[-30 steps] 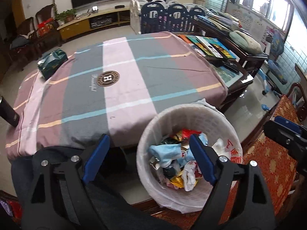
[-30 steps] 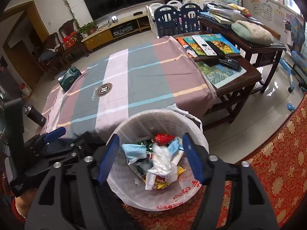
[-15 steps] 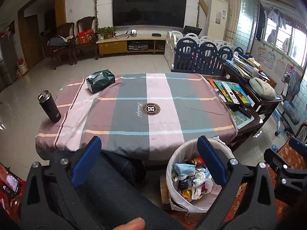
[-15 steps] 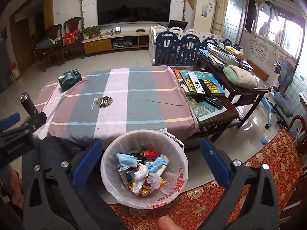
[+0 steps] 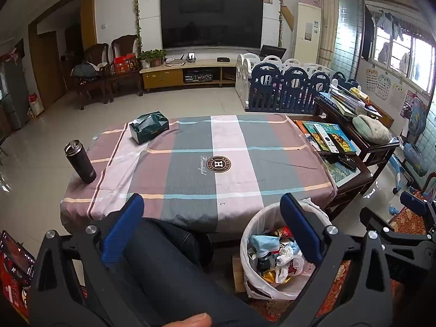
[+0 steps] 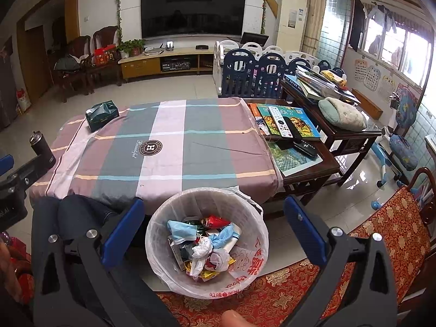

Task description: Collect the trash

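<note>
A white bin (image 6: 253, 234) lined with a plastic bag stands on the floor at the table's near edge, holding a pile of crumpled trash (image 6: 204, 242): wrappers, tissues, a blue mask. It also shows in the left wrist view (image 5: 253, 226). My right gripper (image 6: 214, 231) is open and empty, held above the bin. My left gripper (image 5: 211, 230) is open and empty, above a dark-trousered knee (image 5: 169, 245), left of the bin. The striped tablecloth (image 5: 218, 163) carries no loose trash that I can see.
On the table stand a black flask (image 5: 80, 162) at the left edge and a green tissue box (image 5: 148, 126) at the far left. A side table (image 6: 294, 147) with books and remotes is to the right. A red patterned cushion (image 6: 381, 231) lies at near right.
Both grippers have risen and pulled back from the bin and opened wider. The view now takes in the whole table and room.
</note>
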Demonstrator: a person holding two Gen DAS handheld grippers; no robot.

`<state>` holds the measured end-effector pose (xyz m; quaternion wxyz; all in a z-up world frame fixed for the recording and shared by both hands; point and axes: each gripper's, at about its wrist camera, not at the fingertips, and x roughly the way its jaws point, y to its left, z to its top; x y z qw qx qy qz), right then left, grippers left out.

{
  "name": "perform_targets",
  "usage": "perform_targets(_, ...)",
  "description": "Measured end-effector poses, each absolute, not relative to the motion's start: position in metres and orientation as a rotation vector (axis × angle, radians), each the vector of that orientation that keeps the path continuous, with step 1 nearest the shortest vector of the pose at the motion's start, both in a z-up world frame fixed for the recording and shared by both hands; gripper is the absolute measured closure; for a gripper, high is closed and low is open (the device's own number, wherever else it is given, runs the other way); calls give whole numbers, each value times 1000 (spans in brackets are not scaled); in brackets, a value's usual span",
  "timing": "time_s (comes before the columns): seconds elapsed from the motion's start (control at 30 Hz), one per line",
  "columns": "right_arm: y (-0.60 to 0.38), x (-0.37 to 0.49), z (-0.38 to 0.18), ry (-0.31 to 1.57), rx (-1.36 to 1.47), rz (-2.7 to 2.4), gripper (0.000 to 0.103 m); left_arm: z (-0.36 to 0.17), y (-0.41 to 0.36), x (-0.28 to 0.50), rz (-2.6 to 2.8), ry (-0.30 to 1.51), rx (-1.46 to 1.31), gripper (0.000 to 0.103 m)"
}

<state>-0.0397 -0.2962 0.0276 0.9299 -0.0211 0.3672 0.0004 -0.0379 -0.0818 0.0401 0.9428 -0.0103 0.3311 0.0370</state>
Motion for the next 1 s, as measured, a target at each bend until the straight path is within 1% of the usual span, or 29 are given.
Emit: perform_targets(1.0,-304,-33,18,785,-8,-6,3,35,-82,-37,60,697,-26,3)
